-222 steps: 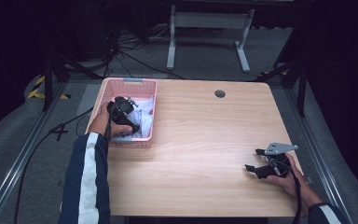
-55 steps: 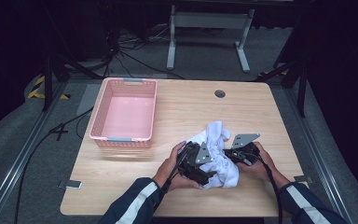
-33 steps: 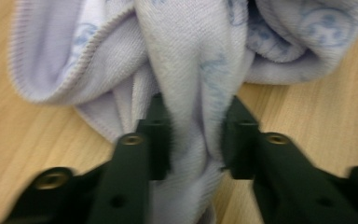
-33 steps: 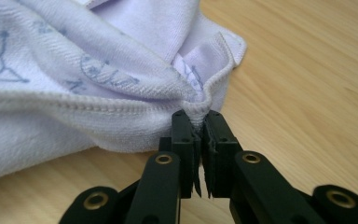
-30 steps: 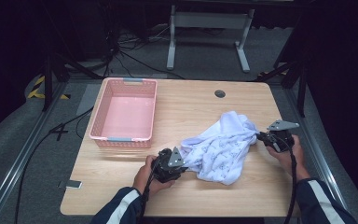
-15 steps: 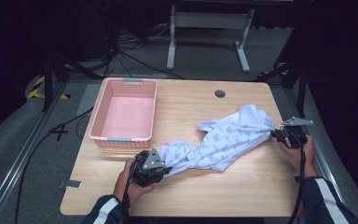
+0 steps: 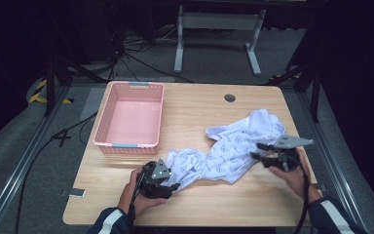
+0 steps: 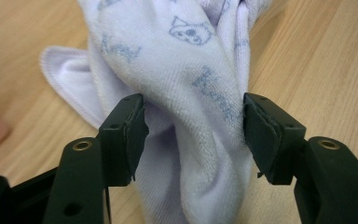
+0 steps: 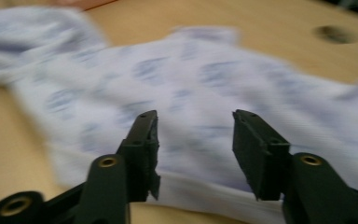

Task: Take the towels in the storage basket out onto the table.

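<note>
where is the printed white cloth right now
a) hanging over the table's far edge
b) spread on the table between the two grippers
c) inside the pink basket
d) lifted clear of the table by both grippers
b: in the high view the cloth lies stretched across the wooden table, running from the left gripper to the right gripper, while the pink basket beside it holds nothing.

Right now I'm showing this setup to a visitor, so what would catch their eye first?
The pale printed cloth sprawls in a long, twisted band across the near right part of the wooden table. The left gripper sits at its near end and the right gripper at its far-right edge; both have just been opening, their jaws apart over the fabric. The empty pink basket stands at the table's far left.
</note>
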A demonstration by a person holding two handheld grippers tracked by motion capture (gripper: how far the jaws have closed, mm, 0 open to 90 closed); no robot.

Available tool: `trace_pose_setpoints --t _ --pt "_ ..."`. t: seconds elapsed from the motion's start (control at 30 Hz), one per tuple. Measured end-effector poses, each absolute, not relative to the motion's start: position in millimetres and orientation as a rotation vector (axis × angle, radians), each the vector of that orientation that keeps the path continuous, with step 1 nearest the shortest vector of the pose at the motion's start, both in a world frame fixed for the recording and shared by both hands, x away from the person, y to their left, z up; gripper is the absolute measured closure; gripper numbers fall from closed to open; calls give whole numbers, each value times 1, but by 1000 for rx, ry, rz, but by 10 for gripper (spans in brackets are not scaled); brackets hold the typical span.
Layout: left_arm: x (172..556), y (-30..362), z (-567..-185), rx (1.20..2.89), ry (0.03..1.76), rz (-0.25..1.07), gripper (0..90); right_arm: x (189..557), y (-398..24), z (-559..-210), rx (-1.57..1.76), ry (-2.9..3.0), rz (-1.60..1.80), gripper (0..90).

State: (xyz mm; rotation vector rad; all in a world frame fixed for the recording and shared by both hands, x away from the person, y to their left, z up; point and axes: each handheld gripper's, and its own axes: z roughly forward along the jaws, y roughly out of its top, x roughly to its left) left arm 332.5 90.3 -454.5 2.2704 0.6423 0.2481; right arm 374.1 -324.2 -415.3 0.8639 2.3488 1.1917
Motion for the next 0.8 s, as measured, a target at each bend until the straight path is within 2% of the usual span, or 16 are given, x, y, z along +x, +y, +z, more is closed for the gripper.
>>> trace_pose_setpoints --t 0.1,0.13,0.23,0.27,0.3,0.33,0.43,0.47,0.5,0.6,0.67,0.8 --pt "336 86 -462 2309 654 227 414 363 -295 -430 689 2504 1129 411" --pt "338 85 -463 2323 652 225 434 360 -288 -434 646 2543 1144 422" --pt "341 82 -464 2324 642 185 518 357 -271 -442 551 2661 1131 379" --pt "342 82 -464 2321 625 179 604 354 -267 -444 514 2681 1108 388" --pt "342 82 -464 2321 620 166 686 353 -264 -446 500 2695 1096 414" --pt "342 82 -464 2321 619 158 728 354 -263 -448 505 2697 1082 481" --pt "341 89 -455 2302 624 219 796 355 -264 -449 499 2700 1014 792" --pt "341 89 -455 2302 624 219 803 355 -264 -449 499 2700 1014 792" --pt "340 95 -447 2262 619 248 803 355 -267 -445 507 2686 1011 830" --pt "340 116 -423 2155 657 344 806 352 -287 -419 512 2570 1135 842" --pt "342 126 -417 2120 684 360 805 351 -301 -406 536 2495 1205 845" --pt "346 140 -412 2115 734 409 805 352 -323 -392 601 2389 1252 855"
